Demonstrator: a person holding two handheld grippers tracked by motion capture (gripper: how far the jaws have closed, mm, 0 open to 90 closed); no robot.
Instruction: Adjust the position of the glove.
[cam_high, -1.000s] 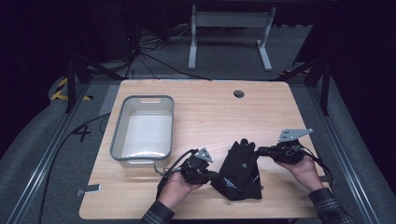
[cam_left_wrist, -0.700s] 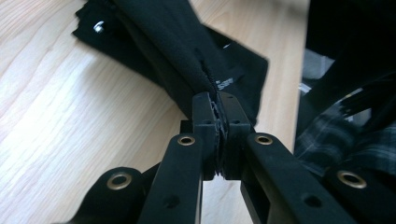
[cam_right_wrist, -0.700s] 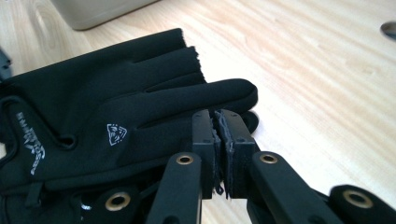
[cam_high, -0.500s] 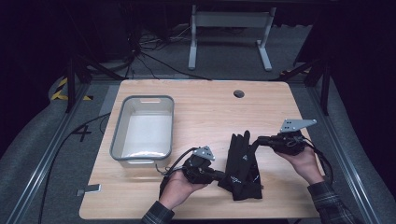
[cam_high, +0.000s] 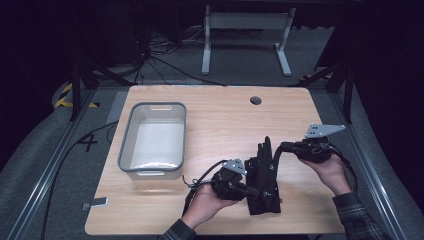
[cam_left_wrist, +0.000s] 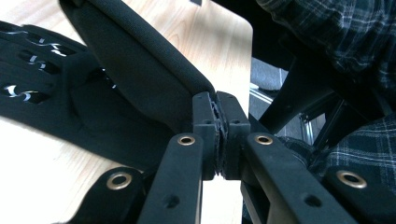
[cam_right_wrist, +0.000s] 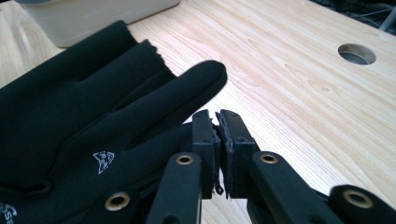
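A black glove (cam_high: 263, 176) lies near the front edge of the wooden table (cam_high: 225, 115), right of centre, pinched at its cuff by the left gripper (cam_high: 248, 190) and at a fingertip by the right gripper (cam_high: 278, 150), both sets of jaws clamped on fabric. A grey tub (cam_high: 153, 140) sits toward the left edge, leaving the back half open. The glove's small white logo is unreadable.

overhead facing forward-down – both tongs cameras close, sharing glove (cam_high: 263, 175)
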